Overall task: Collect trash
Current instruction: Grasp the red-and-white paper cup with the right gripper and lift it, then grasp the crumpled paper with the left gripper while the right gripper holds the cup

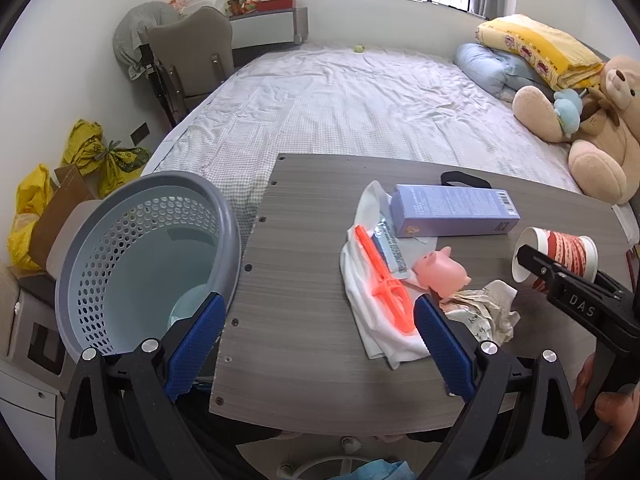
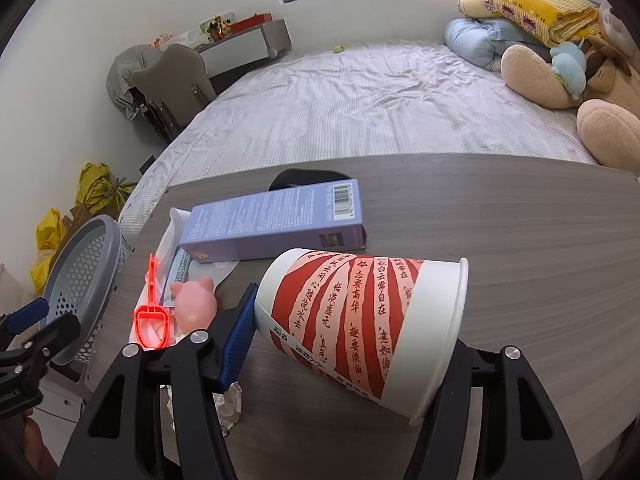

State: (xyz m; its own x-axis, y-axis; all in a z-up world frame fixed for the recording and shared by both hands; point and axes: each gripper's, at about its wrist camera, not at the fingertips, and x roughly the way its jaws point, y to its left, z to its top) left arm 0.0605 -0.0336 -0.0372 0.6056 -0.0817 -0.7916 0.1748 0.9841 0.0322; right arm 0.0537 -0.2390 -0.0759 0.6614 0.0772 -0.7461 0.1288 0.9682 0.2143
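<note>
Right tool (image 2: 344, 344) clamped on red-striped white paper cup (image 2: 360, 320), left tool (image 1: 316, 344) spread empty: carry cup level over grey perforated plastic bin (image 1: 148, 256), then release

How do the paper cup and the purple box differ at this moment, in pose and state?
The paper cup is clamped in the right gripper, on its side; the purple box lies flat on the table, ungripped. The cup is round with red and white stripes; the box is rectangular, plain lavender with a barcode. The cup's mouth is open; the box looks closed. Both carry printed text and are outside the gray basket.
</note>
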